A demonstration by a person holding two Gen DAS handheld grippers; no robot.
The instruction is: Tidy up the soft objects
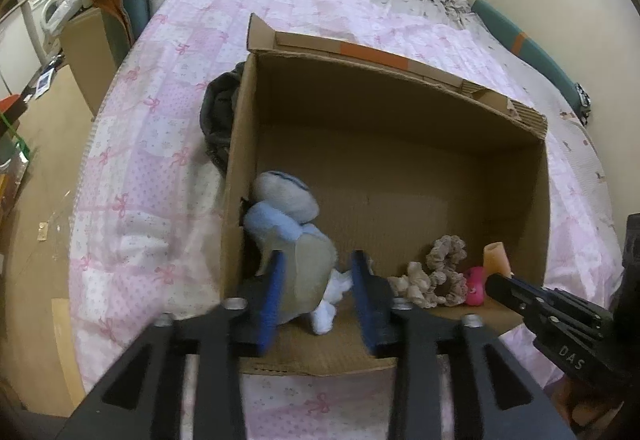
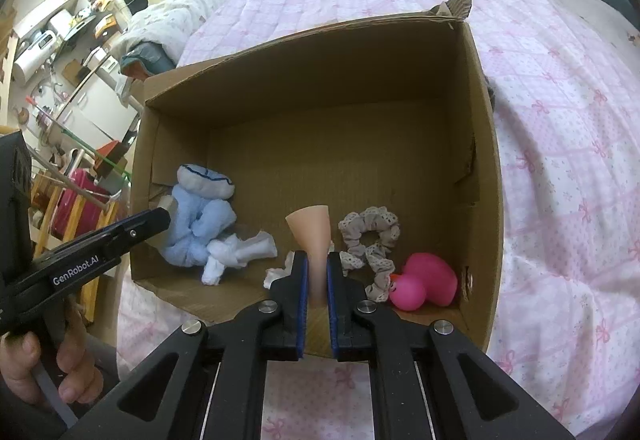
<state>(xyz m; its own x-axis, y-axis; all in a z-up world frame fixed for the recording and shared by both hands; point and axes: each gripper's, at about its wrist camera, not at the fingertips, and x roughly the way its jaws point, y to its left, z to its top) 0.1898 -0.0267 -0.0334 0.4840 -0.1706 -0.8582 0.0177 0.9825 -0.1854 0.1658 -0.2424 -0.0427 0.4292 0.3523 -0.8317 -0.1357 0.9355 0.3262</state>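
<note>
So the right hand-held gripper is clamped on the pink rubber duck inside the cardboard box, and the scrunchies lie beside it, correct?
Not quite. The right hand-held gripper is clamped on the peach cone-shaped piece, not the pink rubber duck, which sits untouched in the corner of the cardboard box. The right wrist view shows this. The scrunchies do lie beside the duck.

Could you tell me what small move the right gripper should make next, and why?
Probably open the right gripper: it is shut on the peach cone, already low inside the cardboard box among the scrunchies and pink duck.
</note>
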